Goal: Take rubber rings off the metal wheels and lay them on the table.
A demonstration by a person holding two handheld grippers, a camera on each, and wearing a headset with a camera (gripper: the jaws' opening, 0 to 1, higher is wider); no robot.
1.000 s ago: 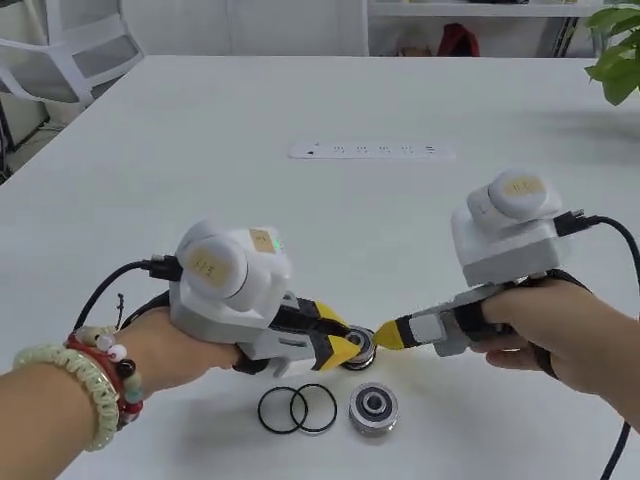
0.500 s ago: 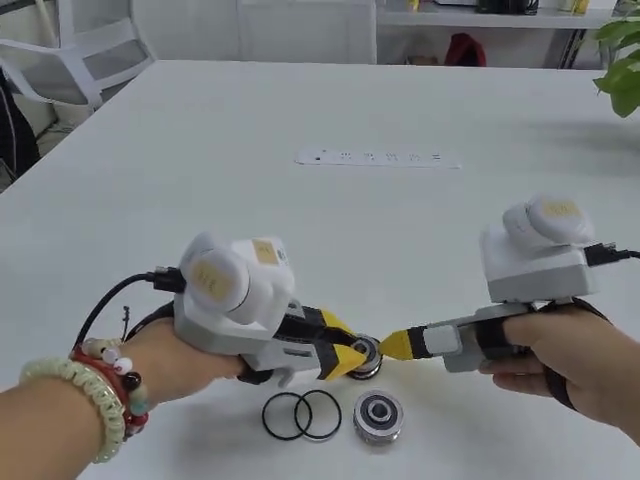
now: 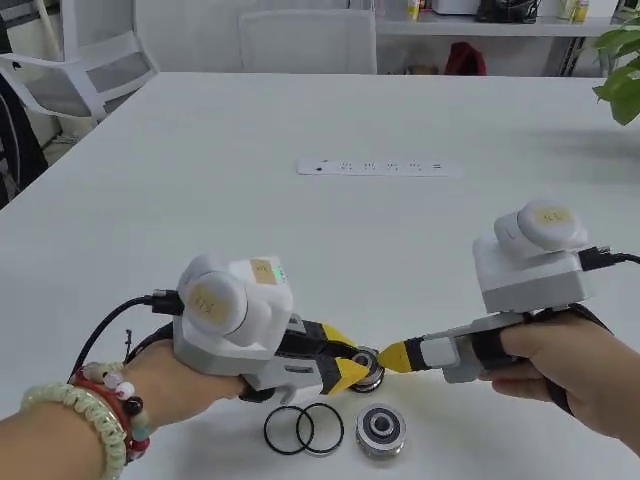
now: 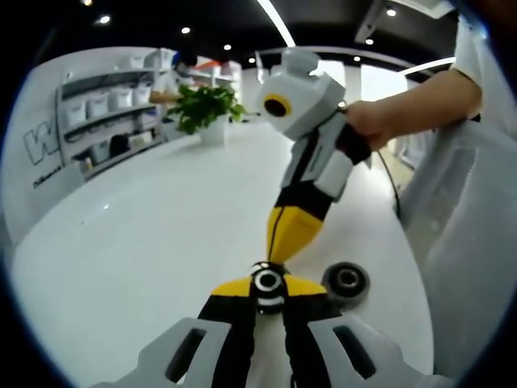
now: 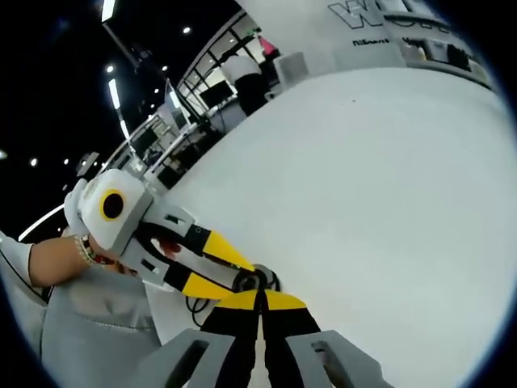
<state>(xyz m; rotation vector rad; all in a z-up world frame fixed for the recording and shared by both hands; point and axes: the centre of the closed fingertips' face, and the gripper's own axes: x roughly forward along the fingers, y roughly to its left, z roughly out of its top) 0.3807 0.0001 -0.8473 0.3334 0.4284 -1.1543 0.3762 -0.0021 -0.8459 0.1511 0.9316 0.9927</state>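
Left claw (image 3: 345, 372): closed on the held wheel (image 3: 366, 367), one jaw on either side of it, hub facing back along the claw.
Right claw (image 3: 392, 356): jaws drawn together to a point, with the tip touching the held wheel's rim. Whether it pinches a ring there cannot be told.
Loose rings (image 3: 303, 428): two thin black rubber loops, overlapping, flat on the bench (image 3: 300, 250) just below the left claw's tips.
Second wheel (image 3: 380, 428): lies flat beside the loose rings, under the meeting point of both claws.
Handling, wheel: judged dense, rigid and smooth, so it needs a firm clamp with a stretch of rim left free.
Handling, ring: judged light, soft and stretchy, probably snug in its groove. Take it at the outer edge with a fine pinch and peel it sideways—it may snap back.
Head view: gives the lay of the loose rings.
Left gripper view: gives the hub face-on and the exact contact point.
Right gripper view: gives the left claw side-on—beads at the wrist behind it.
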